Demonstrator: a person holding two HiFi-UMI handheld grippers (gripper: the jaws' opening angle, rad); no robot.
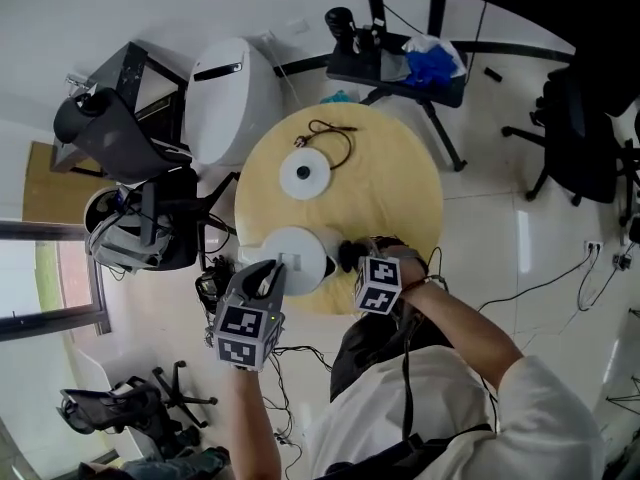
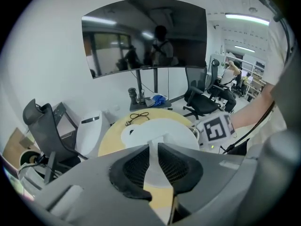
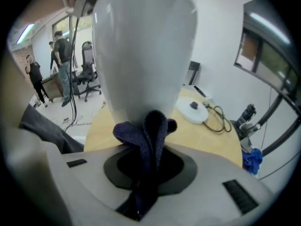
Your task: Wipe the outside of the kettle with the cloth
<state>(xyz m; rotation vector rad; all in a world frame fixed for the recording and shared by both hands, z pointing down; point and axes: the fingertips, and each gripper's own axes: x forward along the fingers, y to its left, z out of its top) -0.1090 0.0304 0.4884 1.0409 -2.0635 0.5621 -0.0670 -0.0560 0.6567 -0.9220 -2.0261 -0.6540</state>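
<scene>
Desk (image 1: 400, 193), round and pale yellow, carries the white kettle (image 1: 297, 253) at its near edge, well apart from its base (image 1: 305, 173) and cord. My left gripper (image 1: 268, 278) is closed on a thin white part of the kettle, which I judge to be the handle (image 2: 155, 161), so the body is steadied. My right gripper (image 1: 352, 258) is clamped on the dark cloth (image 3: 143, 135), whose bunched end touches the kettle's wall low down. To wipe well I would hold the left grip firm, press the cloth flat on the wall and sweep long strokes round the curve — lightly, so the kettle does not tip off the edge — turning the wrist so fabric, not jaw, meets the surface.
</scene>
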